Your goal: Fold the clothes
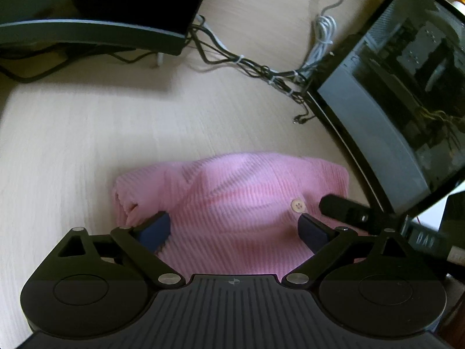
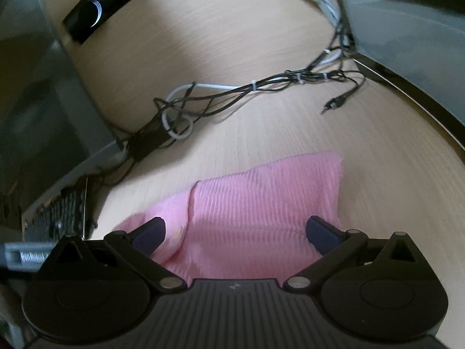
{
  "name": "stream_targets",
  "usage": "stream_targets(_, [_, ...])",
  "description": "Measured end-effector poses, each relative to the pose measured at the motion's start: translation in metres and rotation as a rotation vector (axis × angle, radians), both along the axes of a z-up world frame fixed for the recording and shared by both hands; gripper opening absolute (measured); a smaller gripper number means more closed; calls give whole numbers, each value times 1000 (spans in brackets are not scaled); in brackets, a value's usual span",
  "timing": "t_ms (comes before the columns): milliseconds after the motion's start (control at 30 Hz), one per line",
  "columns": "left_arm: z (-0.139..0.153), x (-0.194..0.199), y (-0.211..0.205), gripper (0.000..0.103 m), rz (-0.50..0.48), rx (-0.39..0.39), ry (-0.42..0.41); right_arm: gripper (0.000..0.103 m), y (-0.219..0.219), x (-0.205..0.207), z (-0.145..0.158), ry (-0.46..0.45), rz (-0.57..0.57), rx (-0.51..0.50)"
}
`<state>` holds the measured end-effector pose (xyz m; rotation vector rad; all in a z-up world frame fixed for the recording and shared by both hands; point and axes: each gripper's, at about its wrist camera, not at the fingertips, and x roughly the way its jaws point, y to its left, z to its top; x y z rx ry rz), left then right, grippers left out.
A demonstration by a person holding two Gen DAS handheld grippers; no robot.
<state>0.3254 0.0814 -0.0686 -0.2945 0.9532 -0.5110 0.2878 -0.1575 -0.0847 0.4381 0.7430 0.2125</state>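
1. The left gripper (image 1: 234, 229) is hovering with its jaws standing wide apart, gripping nothing; the blue pads are sitting at 9 and 3 o'clock over the near part of the pink garment (image 1: 232, 197).
2. The right gripper (image 2: 235, 232) is doing likewise, jaws spread and holding nothing, straddling the same cloth from its own side.
3. The pink garment is lying on the bench (image 1: 87, 133) as a compact, layered bundle, a button (image 1: 297, 205) facing up and a rolled edge bulging at 9 o'clock. This is fitting either a finished fold or one more fold pending.
4. Toward 12 o'clock, a cable bundle (image 1: 261, 72) is trailing across the bench; a monitor (image 1: 407, 101) is leaning at 2 o'clock, another screen base (image 1: 87, 35) at 11.
5. Judging risk: any closing pinch could be catching only the top layer, dragging the bundle open; the bulging roll could be slumping; a wide sweep might be snagging cables or knocking the monitor.
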Motion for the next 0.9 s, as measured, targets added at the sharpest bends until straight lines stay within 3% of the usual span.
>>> stream_targets(267, [-1, 3, -4, 103, -34, -25, -22, 103, -12, 6, -5, 26, 15, 75])
stream_targets(400, [2, -7, -6, 103, -5, -21, -63, 103, 6, 9, -4, 23, 94, -73])
stream_targets(533, [18, -41, -2, 103, 79, -56, -99, 103, 3, -5, 10, -78, 96, -193])
stream_targets(667, [29, -74, -10, 103, 67, -99, -139, 103, -1, -21, 25, -185, 92, -311])
stream_targets(767, [24, -85, -19, 103, 83, -98, -118, 103, -5, -32, 36, -265, 90, -399])
stream_targets(900, [13, -89, -25, 103, 119, -97, -36, 103, 0, -16, 24, -256, 125, -579])
